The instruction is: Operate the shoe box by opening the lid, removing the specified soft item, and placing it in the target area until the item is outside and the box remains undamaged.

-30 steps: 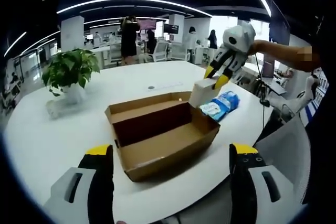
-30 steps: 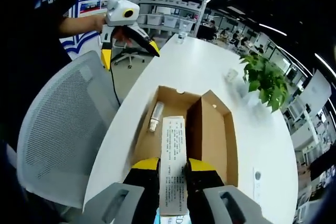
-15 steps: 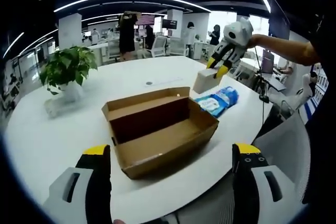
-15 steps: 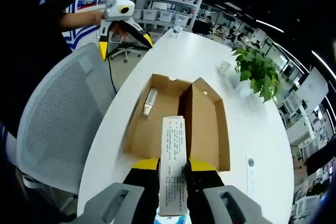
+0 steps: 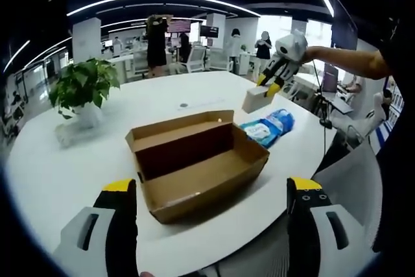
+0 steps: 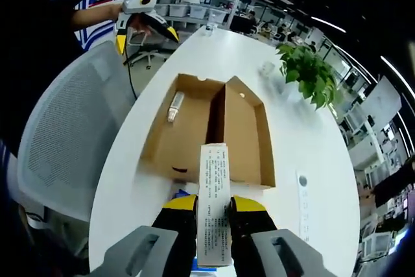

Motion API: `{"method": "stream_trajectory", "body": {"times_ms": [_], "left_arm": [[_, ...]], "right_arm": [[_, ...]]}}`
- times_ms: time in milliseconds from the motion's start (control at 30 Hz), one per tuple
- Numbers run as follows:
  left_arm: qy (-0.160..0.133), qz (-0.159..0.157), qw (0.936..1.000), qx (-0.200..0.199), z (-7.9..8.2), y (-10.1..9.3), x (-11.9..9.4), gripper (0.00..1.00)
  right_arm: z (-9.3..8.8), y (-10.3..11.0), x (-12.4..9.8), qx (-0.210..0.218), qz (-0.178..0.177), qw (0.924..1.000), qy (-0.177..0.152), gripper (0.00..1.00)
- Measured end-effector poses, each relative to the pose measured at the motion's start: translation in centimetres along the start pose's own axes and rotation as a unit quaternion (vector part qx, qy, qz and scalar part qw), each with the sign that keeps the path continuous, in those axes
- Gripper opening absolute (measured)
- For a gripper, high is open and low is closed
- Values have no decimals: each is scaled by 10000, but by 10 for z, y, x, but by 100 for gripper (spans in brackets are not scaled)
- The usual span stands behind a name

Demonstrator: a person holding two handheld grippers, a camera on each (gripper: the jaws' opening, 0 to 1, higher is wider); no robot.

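The open shoe box [image 5: 198, 163] sits on the white tabletop [image 5: 58, 173] straight ahead of the left tool [image 5: 211, 202], whose two yellow-tipped jaws stand wide apart at the near edge with nothing between them. The lid is folded back and stands upright along the box's far side, and in the right gripper view a small tube-like item [image 6: 174, 104] lies inside the box [image 6: 207, 131] against the wall that is to the left of that tool. The right tool [image 6: 214, 202] is clamped on a small white carton [image 6: 214, 202] printed with fine text, the carton standing up between the jaws, with the box just beyond it. In the left gripper view that same right tool [image 5: 269, 87] is held up beyond the box's far right corner, the white carton [image 5: 257, 100] hanging from its tips above the tabletop. A blue soft pack [image 5: 268, 126] lies on the tabletop just past the box's right end, below the carton. Further off, to the far left of the left tool, a potted green plant [image 5: 83, 85] stands on the tabletop, well apart from the box. A grey mesh chair [image 6: 61, 141] is to the left of the right tool, beside the tabletop's edge.
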State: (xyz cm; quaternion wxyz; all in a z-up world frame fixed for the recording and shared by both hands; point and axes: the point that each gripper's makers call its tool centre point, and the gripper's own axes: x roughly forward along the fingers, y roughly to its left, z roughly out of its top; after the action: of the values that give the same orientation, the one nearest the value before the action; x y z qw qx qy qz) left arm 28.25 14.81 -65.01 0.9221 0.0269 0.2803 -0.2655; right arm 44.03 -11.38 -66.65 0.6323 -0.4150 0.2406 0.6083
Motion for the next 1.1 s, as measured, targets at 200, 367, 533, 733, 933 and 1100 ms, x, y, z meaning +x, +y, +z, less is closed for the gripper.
{"method": "stream_trajectory", "body": {"times_ms": [200, 367, 533, 733, 933, 1100], "left_arm": [[-11, 0, 10000, 57, 0, -1, 1, 100], [15, 24, 10000, 88, -2, -1, 1, 100], [44, 39, 10000, 78, -4, -1, 2, 100], [60, 94, 9999, 97, -5, 0, 3, 100], [41, 118, 9999, 113, -4, -1, 2, 100], [50, 171, 9998, 93, -5, 2, 2, 100]], "right_arm": [[-23, -7, -5, 42, -82, 9998, 157, 15], [-42, -14, -9, 82, -179, 9994, 289, 15], [-57, -19, -11, 162, -251, 9989, 369, 15], [-72, -25, -12, 161, -327, 9981, 494, 15], [-90, -31, -9, 193, -369, 9972, 620, 15], [-107, -34, -7, 231, -352, 9964, 740, 15]]}}
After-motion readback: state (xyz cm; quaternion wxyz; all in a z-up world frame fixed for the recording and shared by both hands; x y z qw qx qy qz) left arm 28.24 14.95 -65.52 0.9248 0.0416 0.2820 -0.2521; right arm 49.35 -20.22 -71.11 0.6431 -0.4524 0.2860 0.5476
